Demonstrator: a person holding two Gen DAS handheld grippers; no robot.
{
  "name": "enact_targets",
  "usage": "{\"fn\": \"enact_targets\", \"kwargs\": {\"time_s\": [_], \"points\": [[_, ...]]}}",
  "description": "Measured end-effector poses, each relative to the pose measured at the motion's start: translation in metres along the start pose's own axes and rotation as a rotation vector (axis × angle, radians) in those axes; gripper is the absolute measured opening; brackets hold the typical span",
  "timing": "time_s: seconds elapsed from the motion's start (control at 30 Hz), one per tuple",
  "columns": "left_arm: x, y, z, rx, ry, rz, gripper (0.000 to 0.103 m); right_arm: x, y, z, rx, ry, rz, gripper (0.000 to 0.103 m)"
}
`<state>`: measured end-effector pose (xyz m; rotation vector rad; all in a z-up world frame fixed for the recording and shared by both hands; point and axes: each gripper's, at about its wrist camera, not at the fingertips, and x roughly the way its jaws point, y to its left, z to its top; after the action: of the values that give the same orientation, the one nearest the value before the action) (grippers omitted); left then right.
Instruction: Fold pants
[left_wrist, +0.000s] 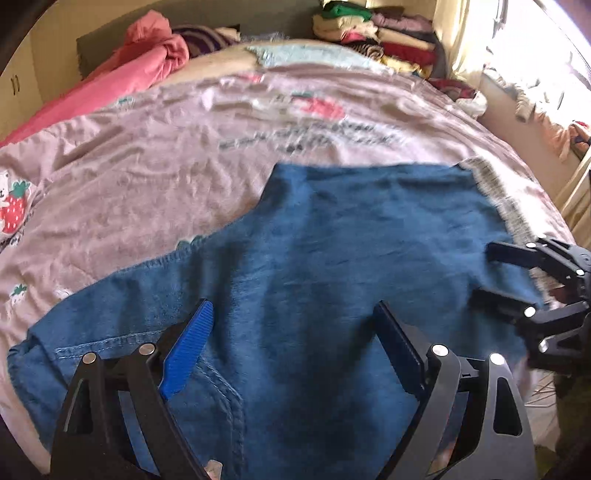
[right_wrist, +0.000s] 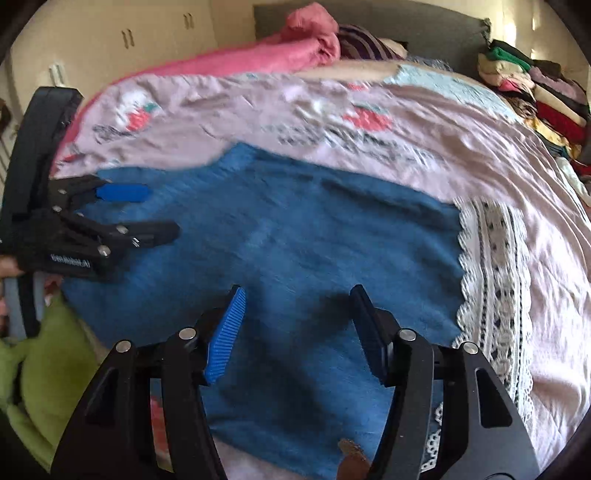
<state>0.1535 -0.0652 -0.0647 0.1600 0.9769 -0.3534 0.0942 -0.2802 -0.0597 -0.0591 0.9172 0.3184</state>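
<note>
Hovering both over the blue denim pants (left_wrist: 314, 240): our left gripper (left_wrist: 295, 328) spread wide, right gripper (right_wrist: 297, 314) half open, nothing gripped. Pants lie folded flat on the pink bedspread (left_wrist: 147, 147).

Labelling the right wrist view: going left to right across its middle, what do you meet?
left gripper → blue jeans → white lace strip → pink bedsheet.

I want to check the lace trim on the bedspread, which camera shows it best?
The right wrist view: the lace trim runs sharp and nearly whole beside the blue pants. The left wrist view shows only a blurred strip of it.
</note>
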Motion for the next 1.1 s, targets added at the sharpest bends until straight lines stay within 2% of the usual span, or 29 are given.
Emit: {"fn": "enact_targets", "kwargs": {"time_s": [0.07, 0.2, 0.3, 0.37, 0.47, 0.6, 0.83, 1.1], "points": [[0.007, 0.010, -0.002, -0.036, 0.005, -0.014, 0.093, 0.000, -0.015, -0.005, 0.057, 0.005, -0.004, 0.053], [0.011, 0.018, -0.009, -0.066, -0.009, -0.043, 0.093, -0.001, -0.038, -0.015, 0.140, -0.005, 0.015, 0.053], [0.013, 0.016, -0.012, -0.055, -0.020, -0.032, 0.093, 0.001, -0.035, -0.015, 0.133, -0.007, 0.002, 0.053], [0.013, 0.016, -0.010, -0.058, -0.027, -0.037, 0.093, 0.002, -0.032, -0.014, 0.124, -0.007, 0.006, 0.061], [0.005, 0.015, -0.010, -0.065, -0.035, -0.027, 0.092, -0.001, -0.031, -0.015, 0.126, -0.019, 0.009, 0.061], [-0.010, 0.007, -0.009, -0.050, -0.044, -0.050, 0.092, -0.019, -0.035, -0.016, 0.160, -0.067, 0.031, 0.062], [-0.040, -0.014, 0.003, -0.006, -0.097, -0.077, 0.092, -0.061, -0.053, -0.026, 0.197, -0.129, -0.012, 0.072], [-0.042, -0.044, 0.019, 0.055, -0.096, -0.093, 0.092, -0.091, -0.087, -0.045, 0.278, -0.161, -0.068, 0.077]]}}
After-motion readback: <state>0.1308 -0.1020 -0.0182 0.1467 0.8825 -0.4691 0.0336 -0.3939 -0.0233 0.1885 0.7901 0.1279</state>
